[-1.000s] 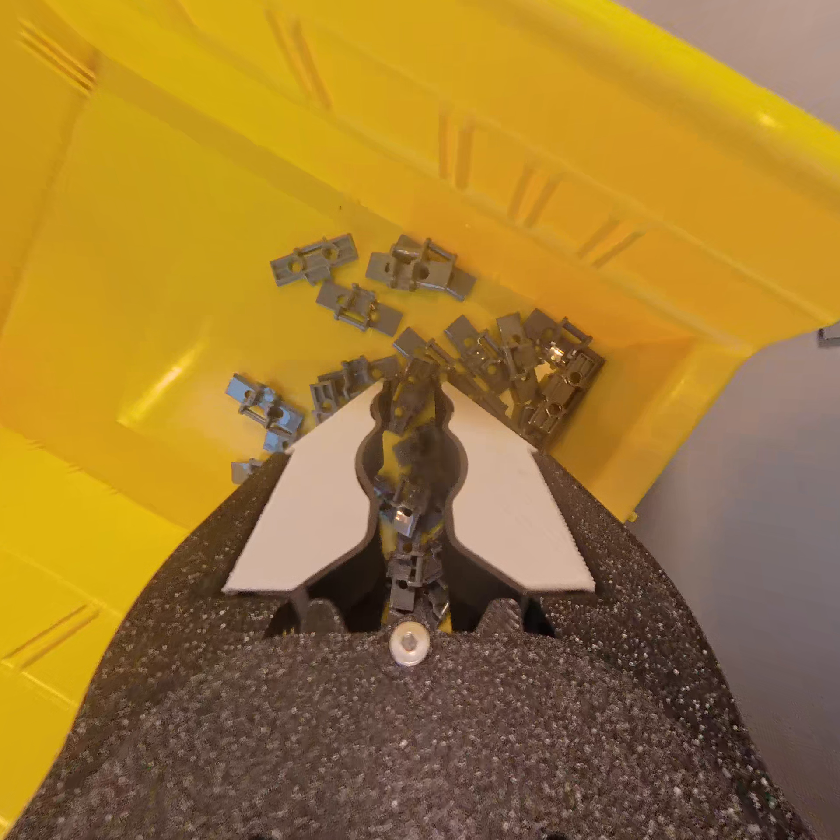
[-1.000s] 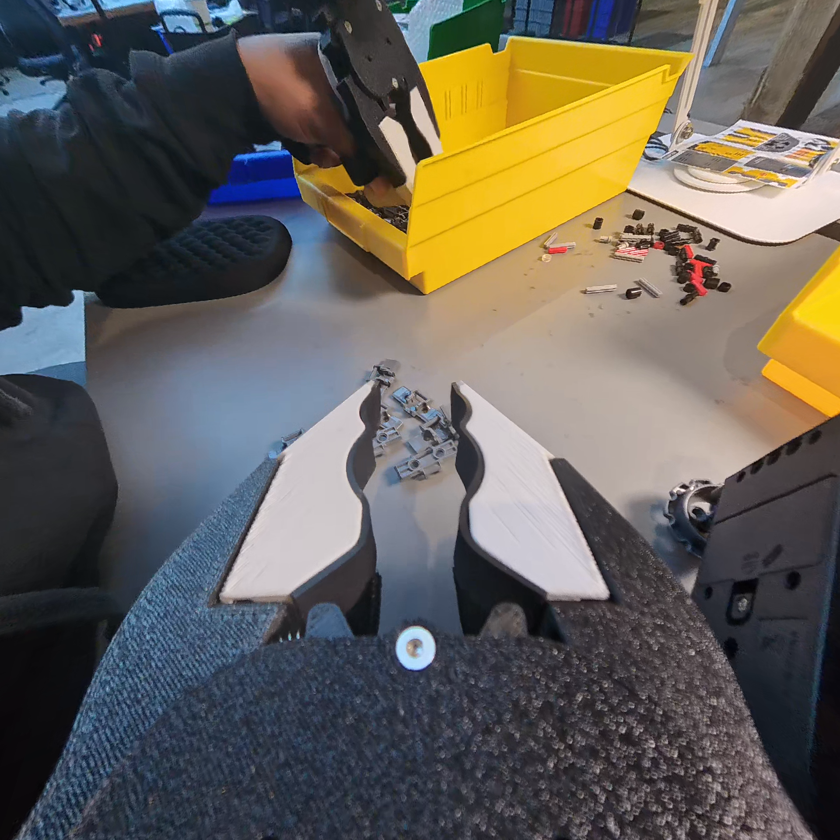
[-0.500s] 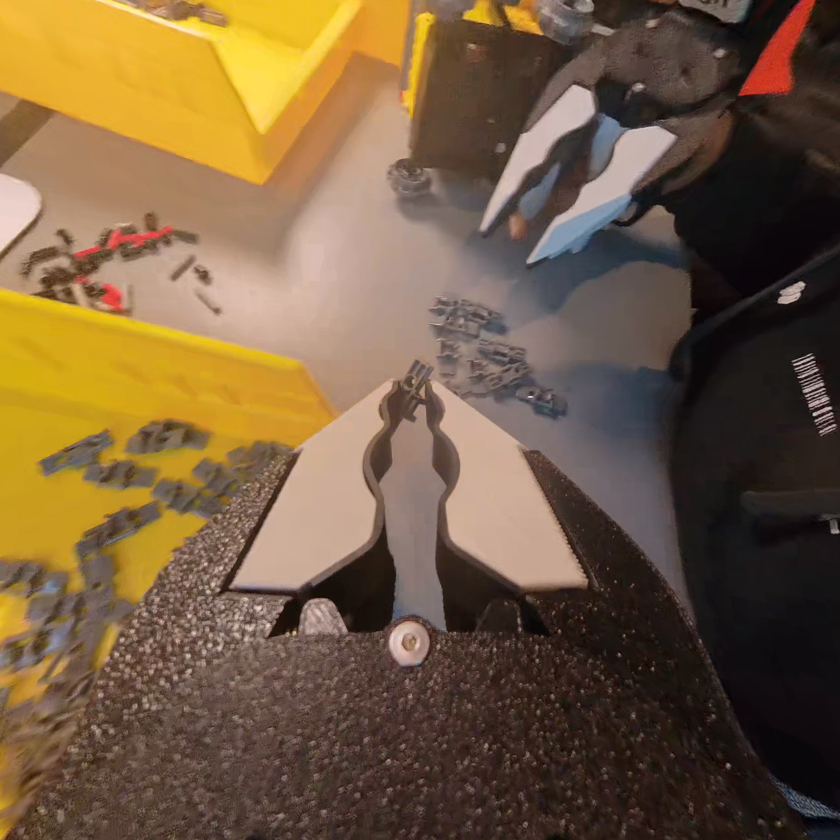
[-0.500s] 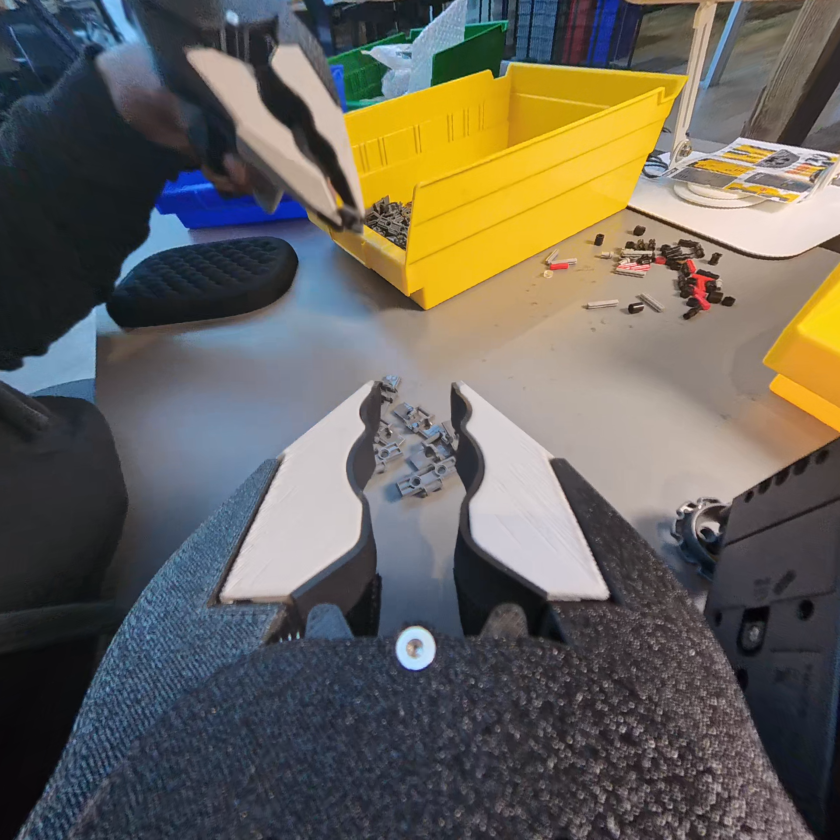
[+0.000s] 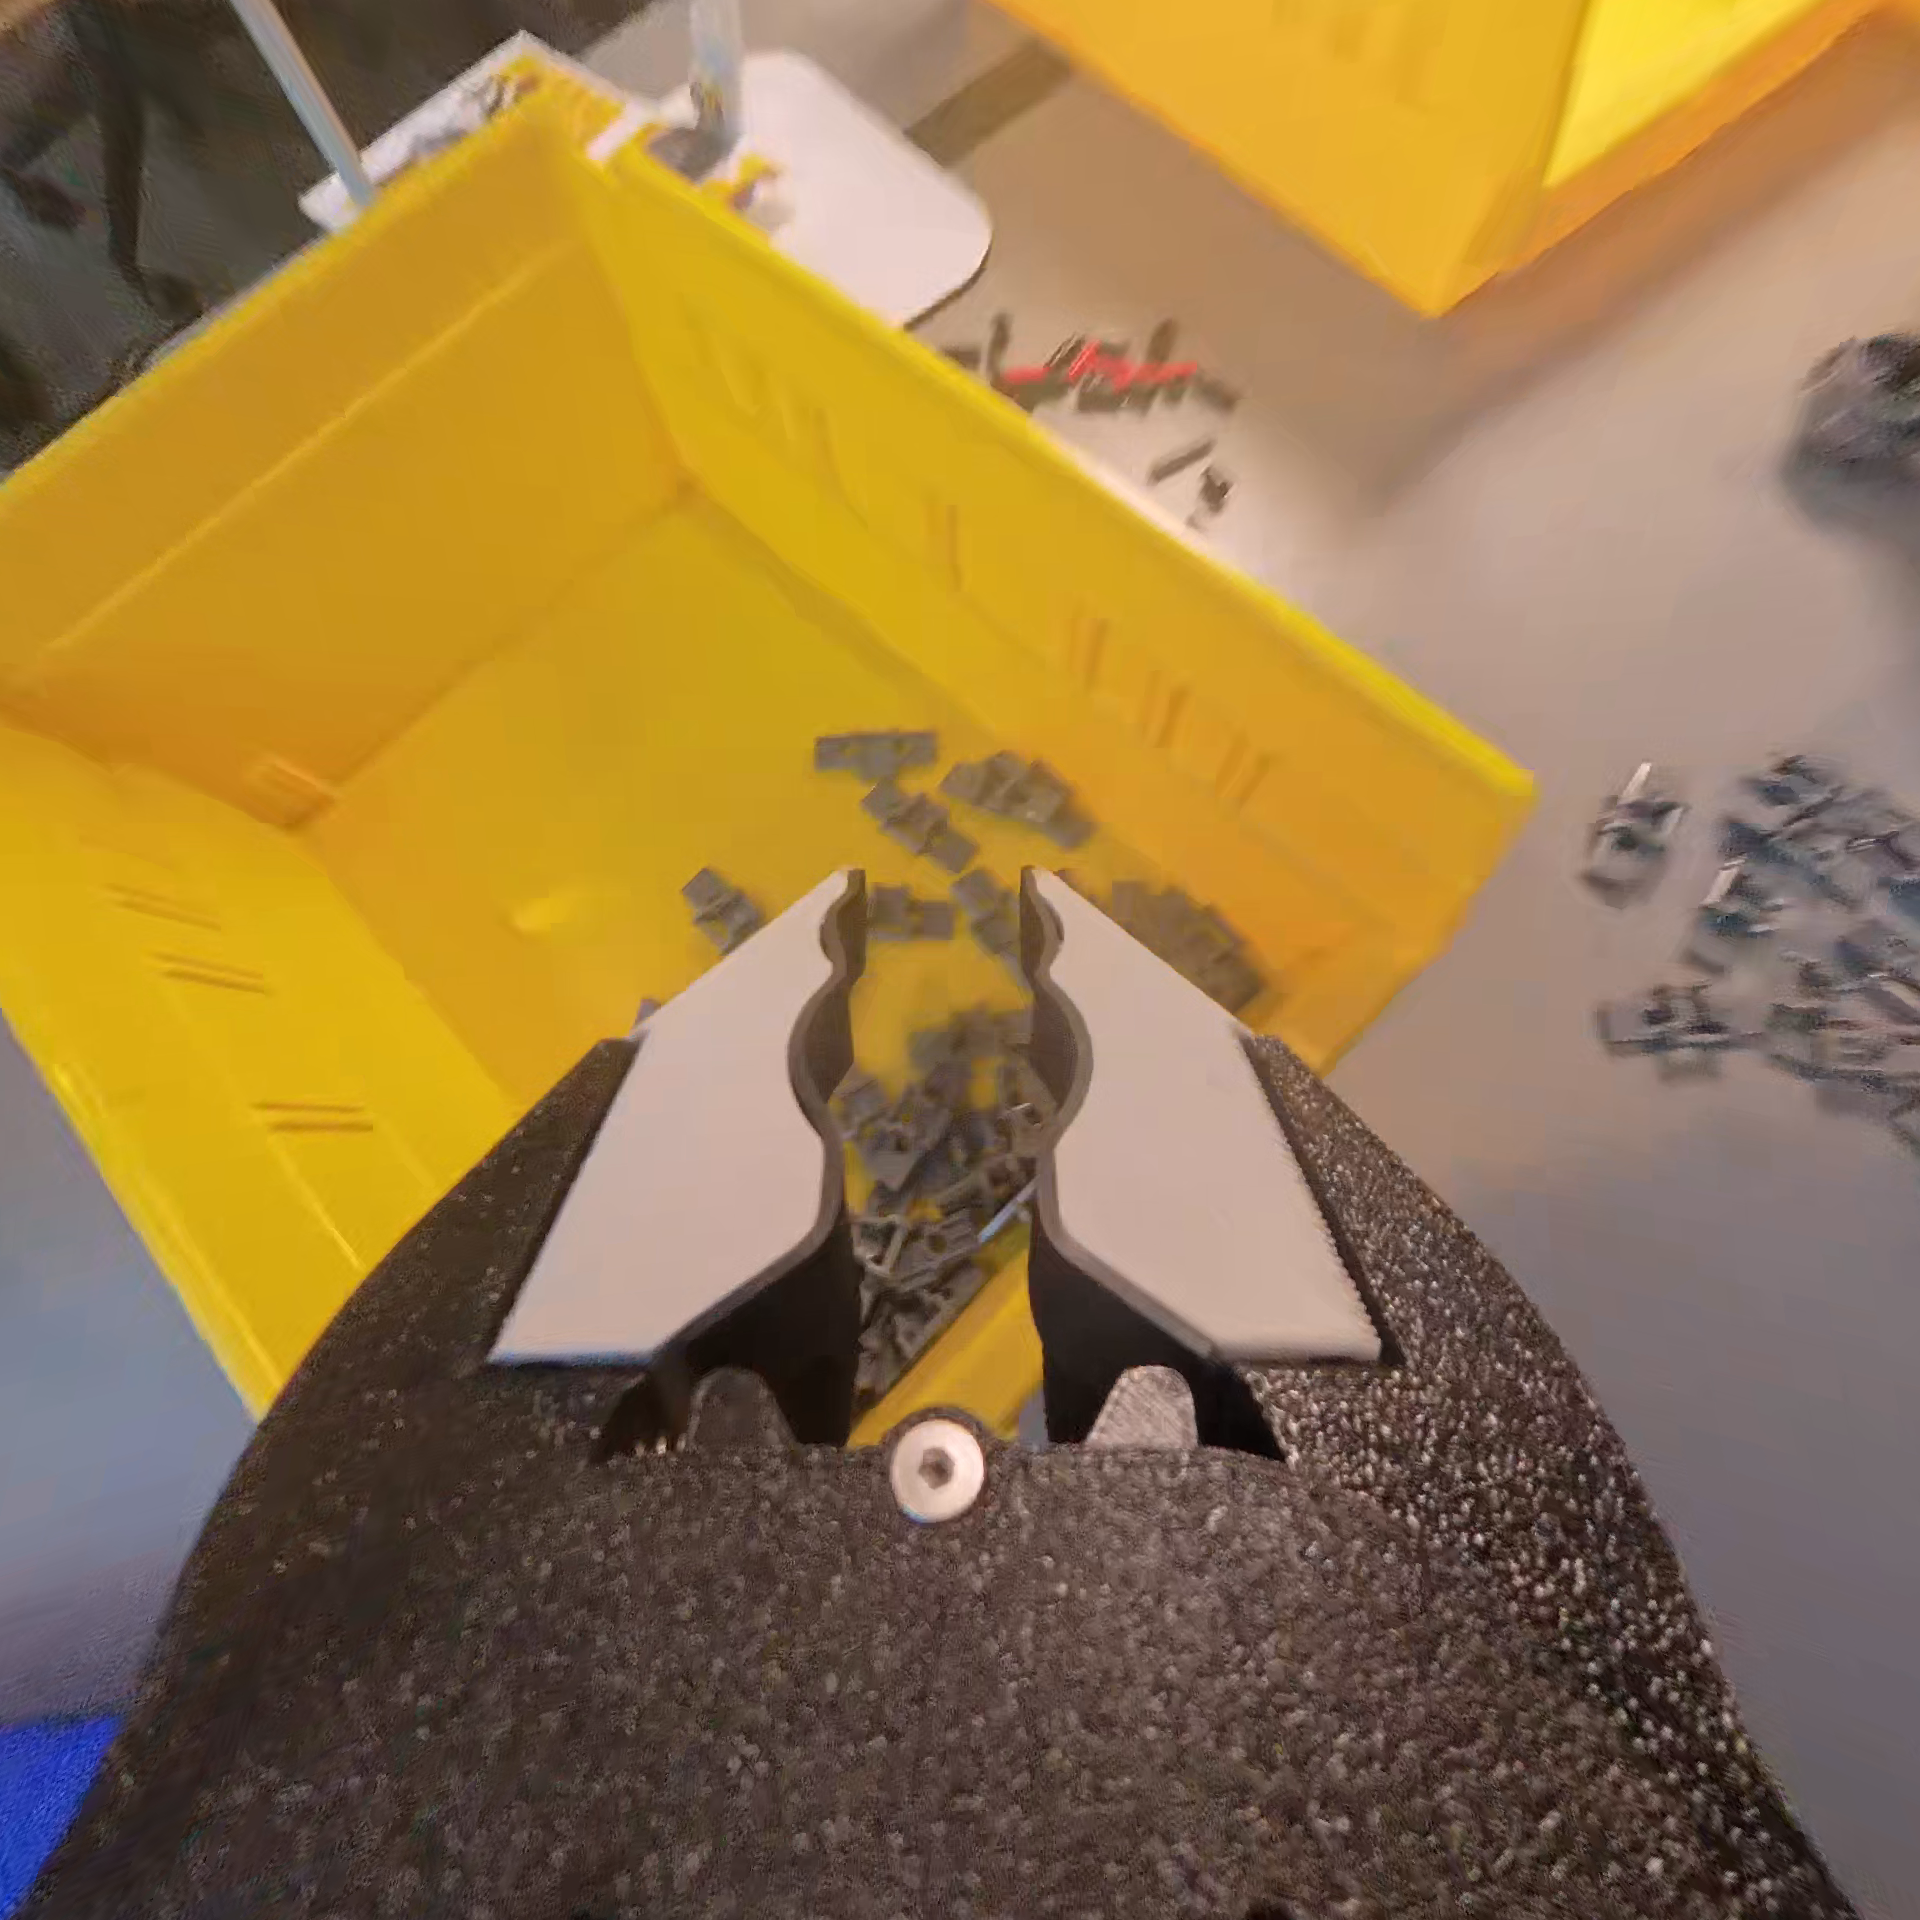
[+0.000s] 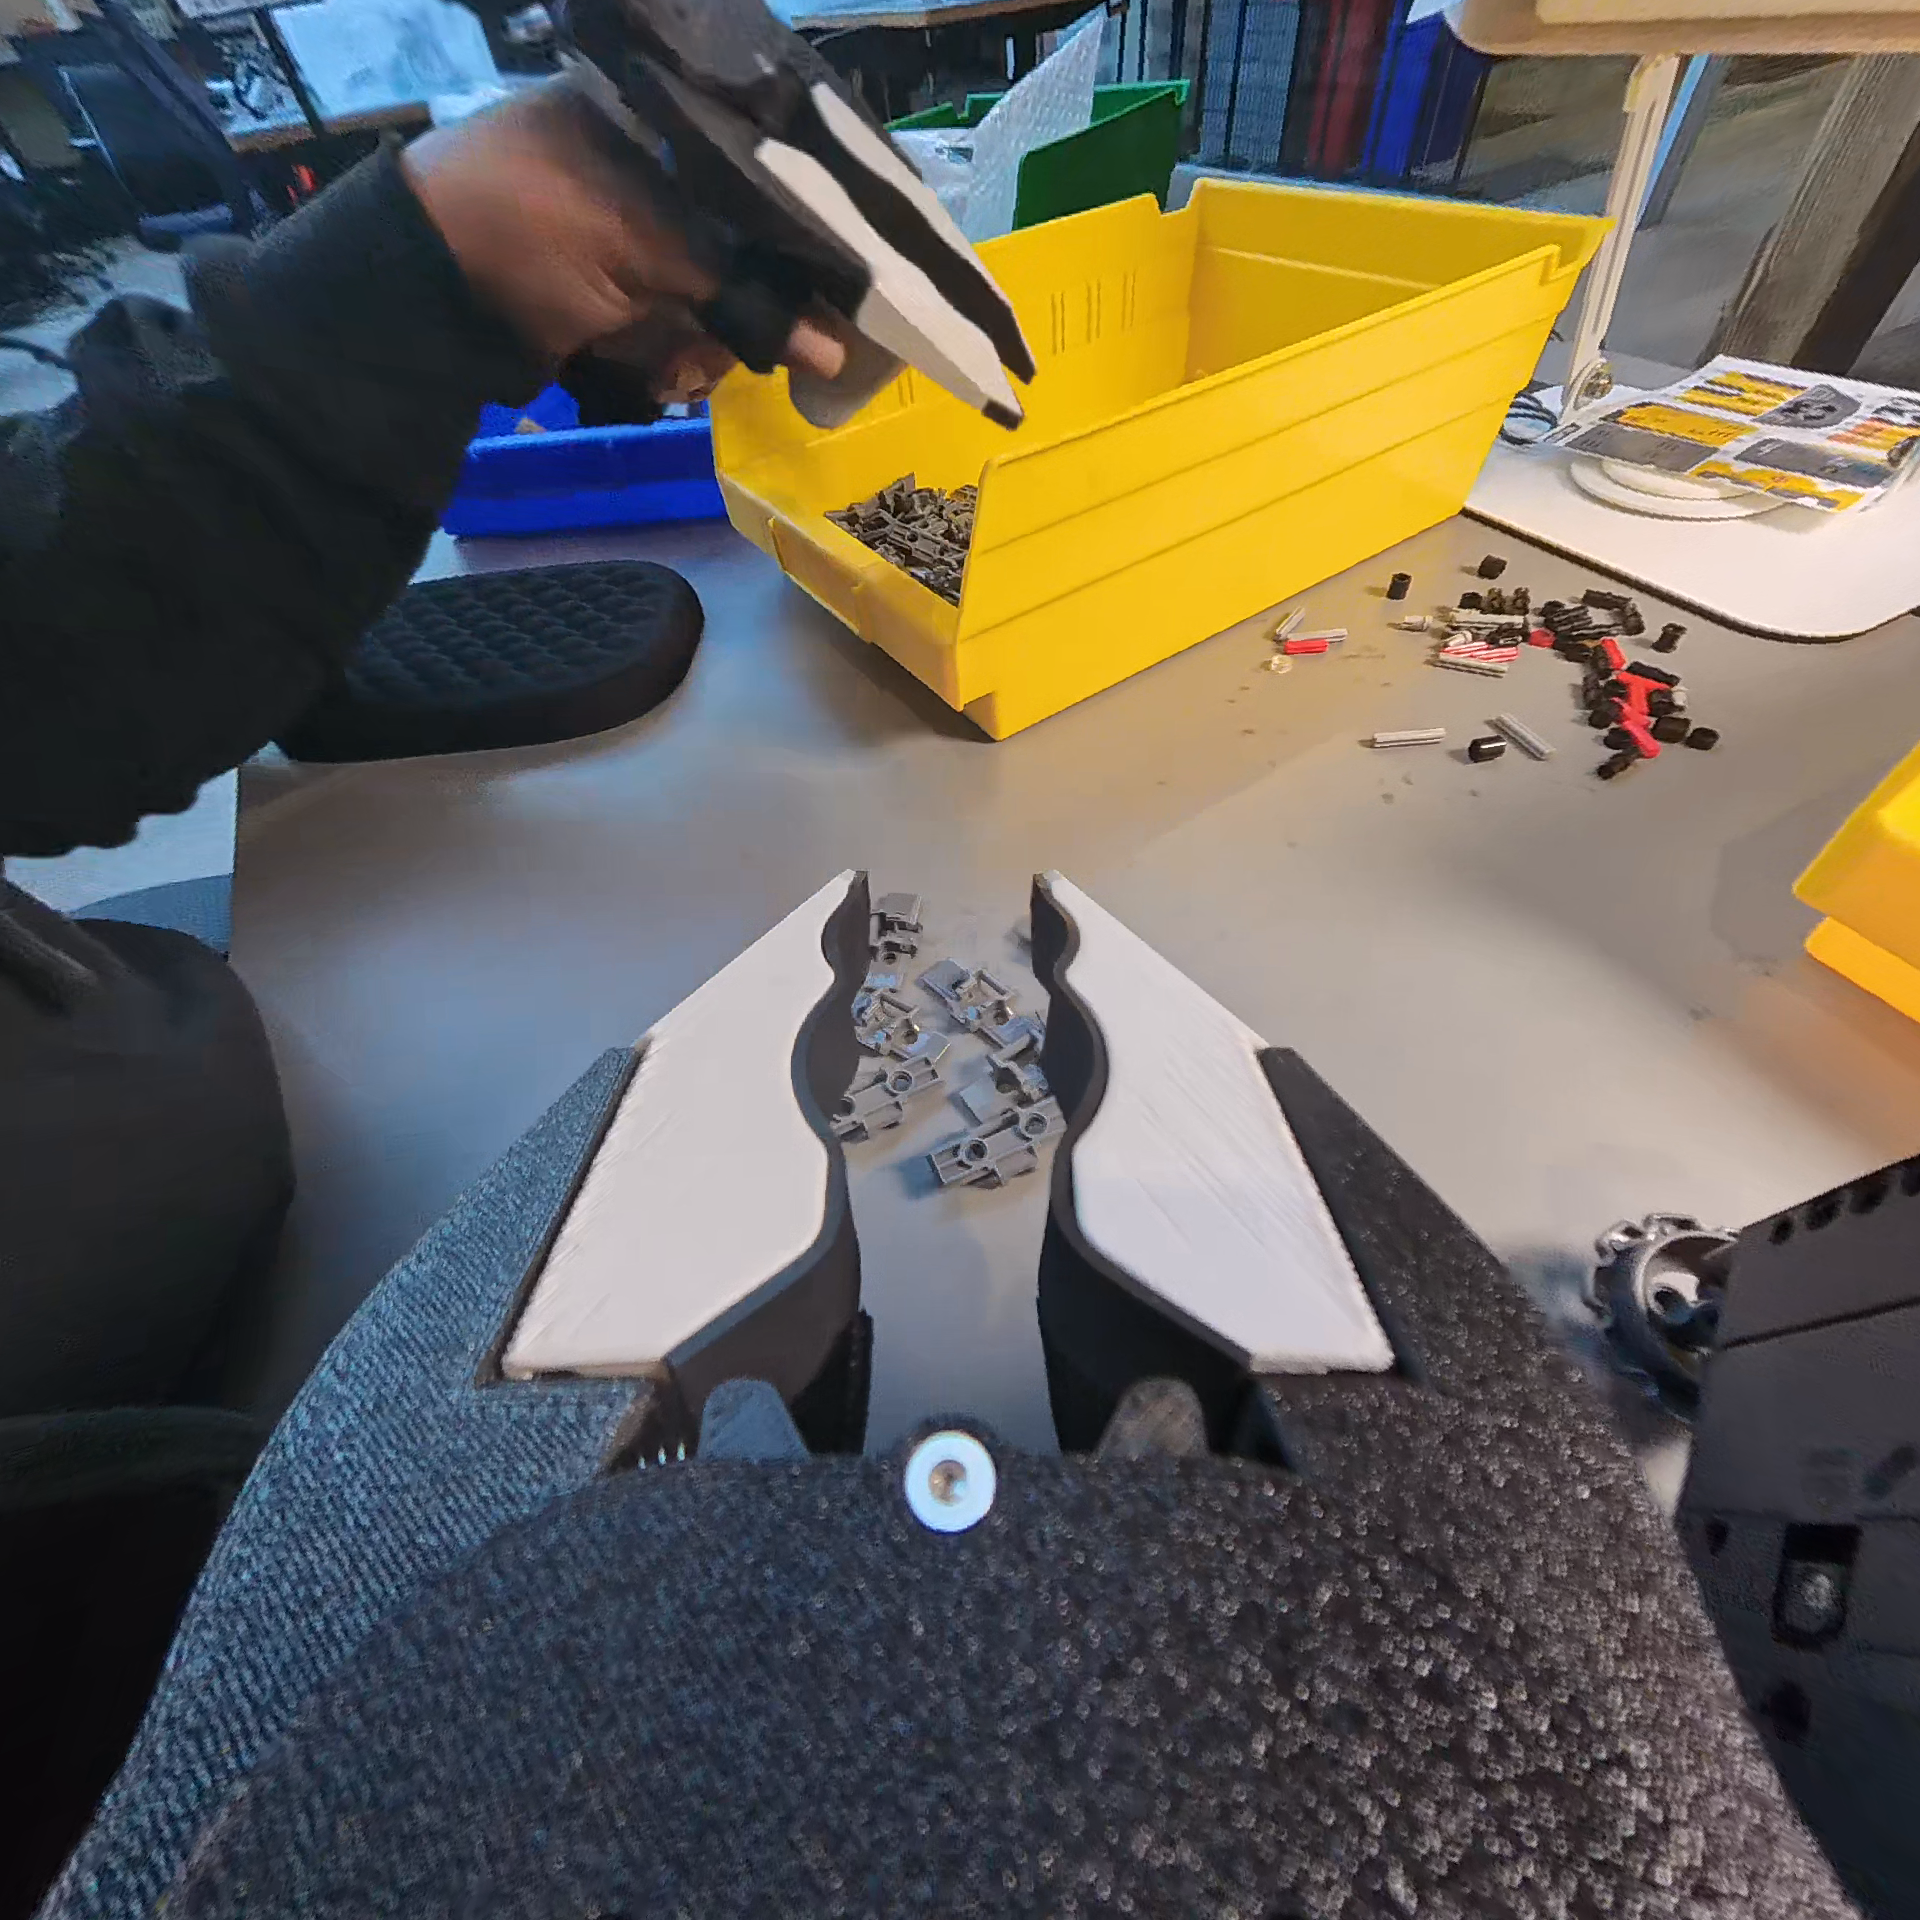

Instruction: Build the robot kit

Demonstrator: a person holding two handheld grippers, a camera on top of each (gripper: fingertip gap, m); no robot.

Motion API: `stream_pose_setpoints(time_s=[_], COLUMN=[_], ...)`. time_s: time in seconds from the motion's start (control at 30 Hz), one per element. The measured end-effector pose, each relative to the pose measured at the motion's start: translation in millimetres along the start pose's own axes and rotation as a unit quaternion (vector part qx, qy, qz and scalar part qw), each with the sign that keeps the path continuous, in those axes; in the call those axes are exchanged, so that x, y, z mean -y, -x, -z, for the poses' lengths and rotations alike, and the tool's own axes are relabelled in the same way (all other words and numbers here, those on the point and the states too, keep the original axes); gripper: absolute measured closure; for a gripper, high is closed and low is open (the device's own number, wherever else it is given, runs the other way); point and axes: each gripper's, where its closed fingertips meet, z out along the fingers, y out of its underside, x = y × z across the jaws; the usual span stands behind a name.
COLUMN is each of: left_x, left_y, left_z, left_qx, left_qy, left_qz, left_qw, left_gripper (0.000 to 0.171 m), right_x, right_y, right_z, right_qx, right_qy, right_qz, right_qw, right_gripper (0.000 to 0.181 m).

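It looked like a workshop where people sorted small building parts. A big grey table (image 6: 1195, 883) held a yellow bin (image 6: 1226, 520) full of little grey pieces (image 6: 914, 525) (all the same kind). More bins, blue (image 6: 582, 478) and green (image 6: 1091, 145), sat behind, with other desks far back.

My left camera looks steeply down into the open yellow plastic bin (image 5: 436, 582); my right, low over the grey counter (image 6: 1195, 914), sees that bin at 12 o'clock.
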Motion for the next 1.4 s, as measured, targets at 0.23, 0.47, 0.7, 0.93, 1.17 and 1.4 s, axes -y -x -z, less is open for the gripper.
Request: stream_pose_setpoints(time_s=[0.23, 0.47, 0.7, 0.93, 1.17, 1.4], left_x=[-50.7, -50.6, 15.7, 21.6, 15.1, 1.4], left_y=[32.8, 26.2, -95.0, -152.2, -177.2, -57.0], left_z=[-51.3, -48.7, 16.2, 40.7, 11.6, 7.0], left_qx=[0.033, 0.009, -0.19, -0.253, -0.25, -0.072], left_qy=[0.204, 0.208, -0.014, -0.11, -0.132, -0.056], left_qz=[-0.066, -0.083, -0.094, -0.084, -0.062, -0.028], left_qw=[0.976, 0.975, 0.977, 0.957, 0.957, 0.995], left_gripper=[0.147, 0.162, 0.162, 0.162, 0.149, 0.146], right_x=[1.4, -1.7, 4.9, 14.3, 20.4, 11.6], right_y=[2.1, -6.3, -3.3, 6.0, 10.7, 6.4], right_z=[2.2, 11.7, 6.5, 0.4, -1.7, 3.4], right_qx=[0.004, -0.009, -0.007, -0.001, -0.009, -0.018], right_qy=[-0.001, -0.004, -0.009, -0.006, -0.01, 0.0], right_qz=[0.004, -0.01, -0.001, 0.017, 0.024, 0.016], right_qw=[1.0, 1.0, 1.0, 1.0, 1.0, 1.0], right_gripper=[0.15, 0.15, 0.15, 0.15, 0.15, 0.15])
